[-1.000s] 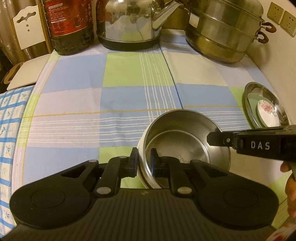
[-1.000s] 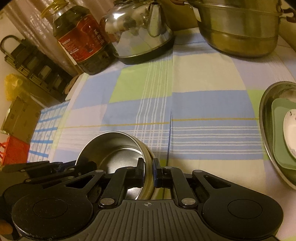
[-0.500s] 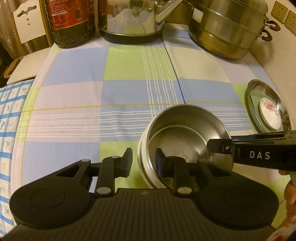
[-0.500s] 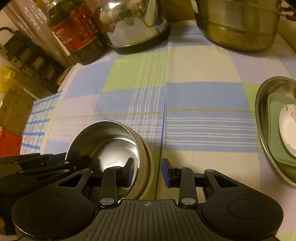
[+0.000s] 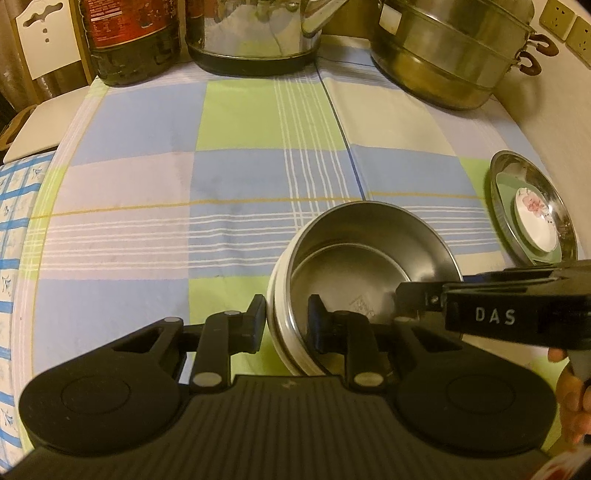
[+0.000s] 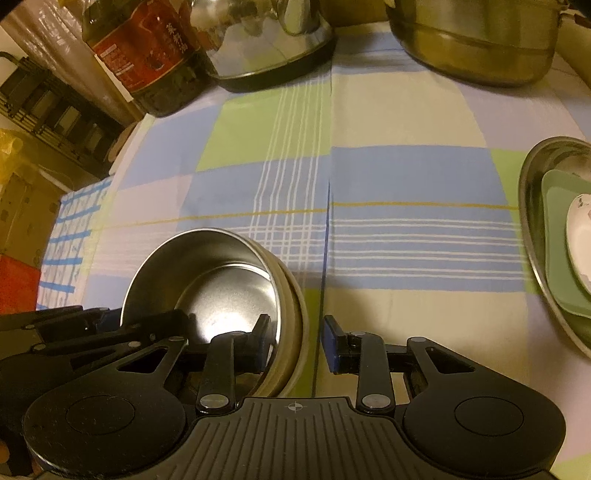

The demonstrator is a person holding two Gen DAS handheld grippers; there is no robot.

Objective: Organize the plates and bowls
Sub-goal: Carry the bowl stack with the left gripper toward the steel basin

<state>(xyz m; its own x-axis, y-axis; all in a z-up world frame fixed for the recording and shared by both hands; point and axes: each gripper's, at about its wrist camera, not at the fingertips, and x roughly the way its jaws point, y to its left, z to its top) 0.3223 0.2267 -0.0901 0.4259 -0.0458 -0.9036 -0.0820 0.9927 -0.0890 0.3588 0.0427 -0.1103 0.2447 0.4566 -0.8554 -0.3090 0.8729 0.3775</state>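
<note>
A steel bowl sits nested in a cream bowl on the checked tablecloth. My left gripper straddles the near left rim of both bowls, one finger outside and one inside, open, its pads off the rim. My right gripper straddles the opposite rim of the steel bowl and cream bowl. Its jaws are closing, with a gap still showing beside the outer finger. To the right, a steel plate holds a green square plate and a white flowered dish.
At the back stand an oil bottle, a kettle and a stacked steel steamer pot. Wall sockets are at the far right. The person's hand holds the right gripper.
Both grippers were shut on the bowls' rim a second ago; both have let go and now stand open around it. The bowls rest on the cloth.
</note>
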